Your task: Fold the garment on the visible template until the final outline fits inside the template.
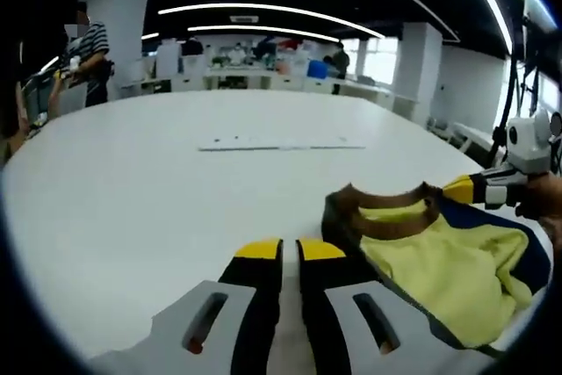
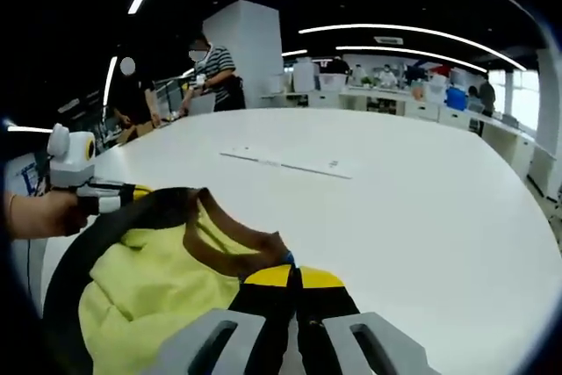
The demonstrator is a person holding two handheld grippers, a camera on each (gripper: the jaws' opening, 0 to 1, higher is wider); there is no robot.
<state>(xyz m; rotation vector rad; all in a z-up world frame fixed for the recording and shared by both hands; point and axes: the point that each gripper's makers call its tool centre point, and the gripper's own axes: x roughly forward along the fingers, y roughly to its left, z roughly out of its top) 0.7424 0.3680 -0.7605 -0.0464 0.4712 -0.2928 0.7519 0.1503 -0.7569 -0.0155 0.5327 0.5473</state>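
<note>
Item: yellow garment (image 1: 457,274) with brown collar (image 1: 395,208) and dark trim, bunched on the white table (image 1: 158,191), not yet flat. My left gripper (image 1: 290,250) has its fingers nearly together on nothing, just left of the collar. My right gripper (image 2: 293,277) has its fingers pressed together at the brown collar edge, apparently pinching it. A thin flat strip (image 2: 290,165) lies far across the table; whether it is the template I cannot tell. Step judged: picking up and spreading. Next: left takes the opposite collar side, then pull flat.
</note>
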